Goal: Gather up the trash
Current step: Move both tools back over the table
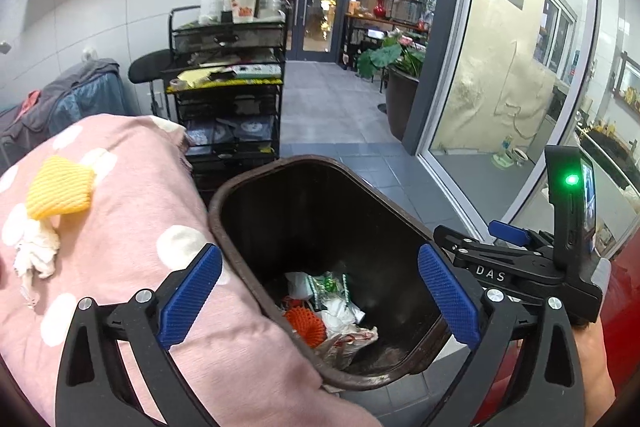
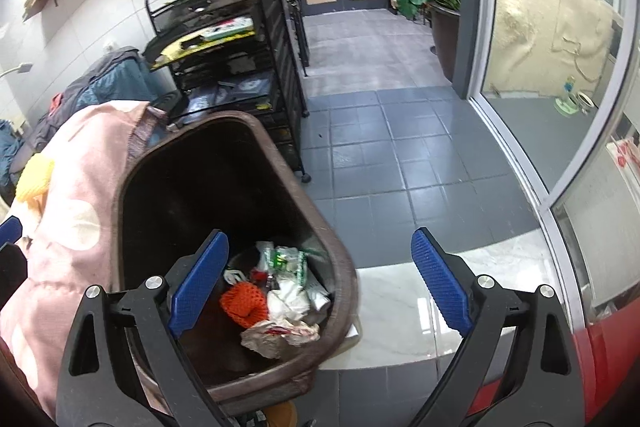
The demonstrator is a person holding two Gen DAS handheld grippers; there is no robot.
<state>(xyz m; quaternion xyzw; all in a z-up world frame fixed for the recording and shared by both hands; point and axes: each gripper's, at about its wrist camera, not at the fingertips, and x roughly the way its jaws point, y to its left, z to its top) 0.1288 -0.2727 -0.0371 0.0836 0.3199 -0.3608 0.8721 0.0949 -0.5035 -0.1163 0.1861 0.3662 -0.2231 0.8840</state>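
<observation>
Trash bin [image 1: 256, 227] between wide-spread left gripper [image 1: 320, 291] jaws.

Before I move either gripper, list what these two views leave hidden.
- Bin floor: left wrist view, dark, and the trash pile covers it.
- Bin's outer base: right wrist view, cut off by the bottom edge and the right gripper.
- Yellow foam net: right wrist view, mostly behind the pink blanket.
- White tissue: left wrist view, cut at the left rim.
- Both grippers' jaws stand wide apart, empty.

the trash bin [image 1: 240, 211] stands just right of the quilt [image 1: 132, 227]. on the quilt, left of the bin, lie a foam net [image 1: 60, 193] and a crumpled tissue [image 1: 34, 253]. in the bin lies trash [image 1: 332, 311]. behind the bin stands a shelf cart [image 1: 232, 83].
</observation>
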